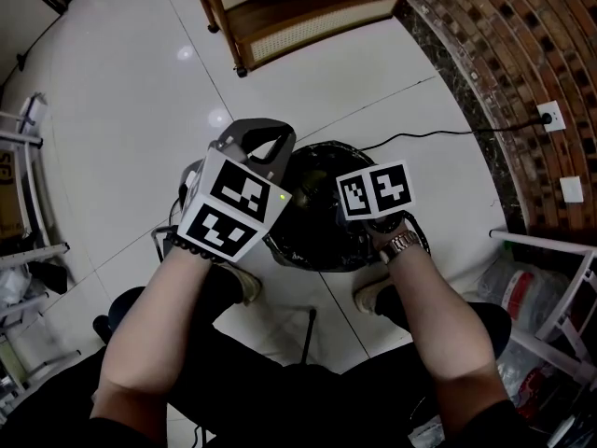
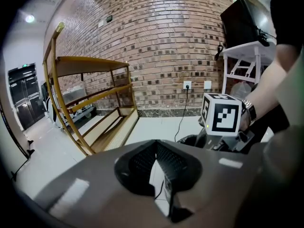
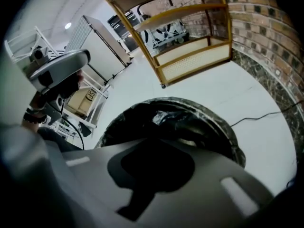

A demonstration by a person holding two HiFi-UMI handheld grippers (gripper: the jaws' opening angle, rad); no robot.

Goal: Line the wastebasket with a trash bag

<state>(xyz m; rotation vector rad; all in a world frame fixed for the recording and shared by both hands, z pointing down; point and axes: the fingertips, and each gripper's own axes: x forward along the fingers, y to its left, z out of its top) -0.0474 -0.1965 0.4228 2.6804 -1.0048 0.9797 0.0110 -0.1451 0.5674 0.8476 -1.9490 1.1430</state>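
Observation:
The black wastebasket (image 1: 322,217) stands on the white floor between my feet, with a black trash bag (image 3: 173,118) inside it and glossy film draped over the rim (image 3: 223,127). My left gripper (image 1: 261,129) is held over the basket's left edge, shut with nothing between its jaws (image 2: 156,151). My right gripper (image 3: 156,151) points down over the basket's right side, under its marker cube (image 1: 375,191). Its jaws are shut. The dark bag fills the view behind them, so whether film is pinched cannot be told.
A wooden shelf unit (image 1: 298,7) stands beyond the basket. The brick wall (image 1: 504,54) on the right has a socket (image 1: 550,115) with a black cable (image 1: 438,135) across the floor. White racks stand at right (image 1: 560,287) and left (image 1: 23,194).

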